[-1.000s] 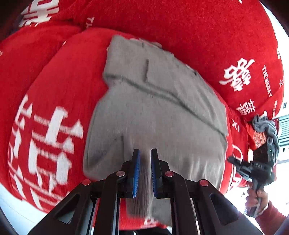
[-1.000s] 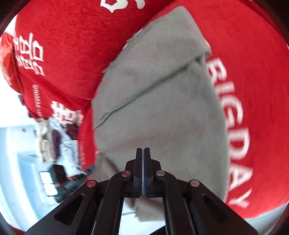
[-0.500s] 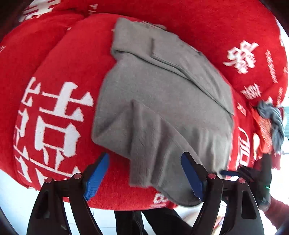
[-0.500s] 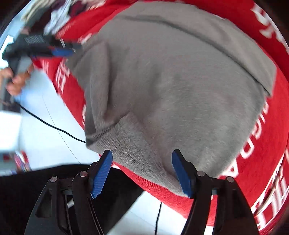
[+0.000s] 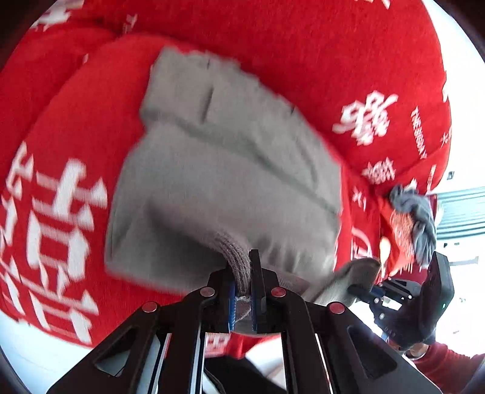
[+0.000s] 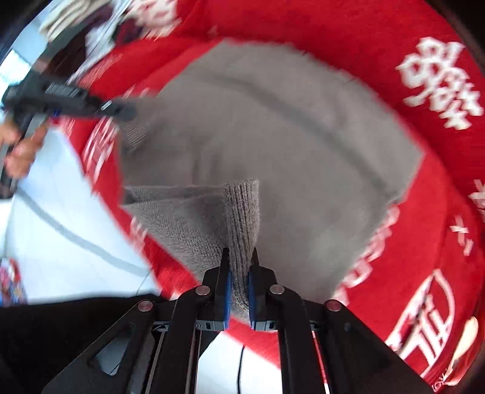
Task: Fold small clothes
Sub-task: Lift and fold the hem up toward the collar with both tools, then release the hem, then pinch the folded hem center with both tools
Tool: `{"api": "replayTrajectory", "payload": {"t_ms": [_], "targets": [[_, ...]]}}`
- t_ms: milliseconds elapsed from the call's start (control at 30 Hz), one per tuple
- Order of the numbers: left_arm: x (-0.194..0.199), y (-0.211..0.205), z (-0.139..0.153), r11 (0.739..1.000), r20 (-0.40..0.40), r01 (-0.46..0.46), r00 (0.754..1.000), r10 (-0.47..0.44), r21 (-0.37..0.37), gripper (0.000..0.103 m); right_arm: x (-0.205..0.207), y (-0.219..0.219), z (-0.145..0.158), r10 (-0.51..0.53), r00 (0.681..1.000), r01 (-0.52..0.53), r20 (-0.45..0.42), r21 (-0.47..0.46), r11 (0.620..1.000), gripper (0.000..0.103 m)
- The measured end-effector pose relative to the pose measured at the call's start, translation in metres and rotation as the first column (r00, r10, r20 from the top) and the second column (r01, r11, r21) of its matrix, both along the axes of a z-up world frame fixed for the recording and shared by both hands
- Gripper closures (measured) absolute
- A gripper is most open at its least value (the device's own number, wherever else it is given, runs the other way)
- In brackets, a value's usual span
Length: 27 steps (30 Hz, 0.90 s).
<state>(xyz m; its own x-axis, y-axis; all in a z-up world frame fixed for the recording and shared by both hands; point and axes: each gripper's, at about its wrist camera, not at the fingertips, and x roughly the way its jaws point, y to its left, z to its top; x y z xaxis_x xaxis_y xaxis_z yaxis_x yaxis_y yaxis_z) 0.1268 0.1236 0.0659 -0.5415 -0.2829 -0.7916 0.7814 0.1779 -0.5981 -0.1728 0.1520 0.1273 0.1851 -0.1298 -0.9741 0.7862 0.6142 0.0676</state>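
Note:
A grey knitted sweater (image 5: pixel 218 169) lies part-folded on a red blanket with white characters (image 5: pixel 303 45). My left gripper (image 5: pixel 244 266) has its jaws closing on a ribbed bunch of the sweater's near edge, and the pads press on the knit. In the right wrist view the same sweater (image 6: pixel 288 136) fills the middle. There my right gripper (image 6: pixel 239 257) has its jaws closing on the ribbed hem, pinched between the blue pads and lifted. Each gripper shows in the other's view: the right gripper (image 5: pixel 372 291) holds a grey corner, and the left gripper (image 6: pixel 121 110) is at the far left edge.
The red blanket (image 6: pixel 439 242) covers a rounded, cushioned surface. A crumpled blue-grey cloth (image 5: pixel 415 212) lies at its right end. A pile of other clothes (image 6: pixel 69 18) sits beyond the blanket. White floor with a dark cable (image 6: pixel 75 239) lies below the near edge.
Both grippers let go of the sweater, opened wide over its near edge, then shut again on the ribbed hem. The right gripper rolled round and rose, lifting its corner.

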Motion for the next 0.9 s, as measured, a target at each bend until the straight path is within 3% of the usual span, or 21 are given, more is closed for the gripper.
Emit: {"api": "replayTrajectory", "payload": {"t_ms": [100,167,267,333,367,433,467,533,600,633,667,767,900], "targets": [[0.002,-0.031,0.003,0.999,0.088,-0.016,0.996,0.019,-0.032,0.095,-0.008,-0.043,0.004,-0.115,0.993,0.116,0.01,-0.058,0.992,0.094],[0.005,-0.052,0.001,0.998,0.154,-0.045,0.987,0.051,-0.039,0.095,-0.014,-0.069,-0.011,-0.206,0.978,0.207,0.02,-0.049,0.977,0.094],[0.009,-0.074,0.0,0.997,0.273,-0.066,0.959,0.071,-0.029,0.095,-0.033,-0.113,-0.043,-0.348,0.936,0.346,0.049,0.051,0.937,0.094],[0.012,-0.081,-0.001,0.998,0.31,-0.055,0.949,0.06,-0.023,0.091,-0.045,-0.131,-0.062,-0.422,0.904,0.411,0.071,0.126,0.903,0.094],[0.016,-0.083,-0.001,0.999,0.319,-0.038,0.947,0.04,-0.014,0.062,-0.049,-0.134,-0.072,-0.451,0.888,0.434,0.085,0.165,0.886,0.094],[0.017,-0.083,0.002,1.0,0.361,-0.01,0.932,0.017,-0.02,0.016,-0.061,-0.138,-0.086,-0.518,0.846,0.477,0.127,0.253,0.842,0.089],[0.016,-0.078,0.007,0.999,0.397,0.019,0.918,0.003,-0.051,0.016,-0.065,-0.135,-0.091,-0.547,0.825,0.494,0.142,0.289,0.82,0.089],[0.005,-0.081,0.005,0.994,0.413,0.105,0.907,-0.085,-0.025,0.016,-0.075,-0.131,-0.098,-0.586,0.797,0.518,0.147,0.335,0.787,0.085],[-0.005,-0.087,-0.009,0.985,0.396,0.166,0.902,-0.17,0.046,0.016,-0.082,-0.13,-0.101,-0.6,0.782,0.511,0.171,0.375,0.773,0.069],[-0.009,-0.09,-0.017,0.98,0.386,0.183,0.901,-0.198,0.075,0.016,-0.085,-0.128,-0.1,-0.6,0.78,0.505,0.18,0.385,0.772,0.053],[-0.014,-0.093,-0.027,0.974,0.382,0.199,0.896,-0.226,0.111,0.016,-0.087,-0.128,-0.099,-0.596,0.781,0.497,0.188,0.391,0.775,0.049],[-0.025,-0.099,-0.049,0.961,0.388,0.226,0.88,-0.272,0.161,0.016,-0.085,-0.129,-0.1,-0.574,0.797,0.469,0.188,0.408,0.784,0.049],[-0.032,-0.102,-0.062,0.949,0.365,0.247,0.88,-0.304,0.194,0.016,-0.081,-0.137,-0.107,-0.544,0.82,0.444,0.177,0.402,0.801,0.049]]}}
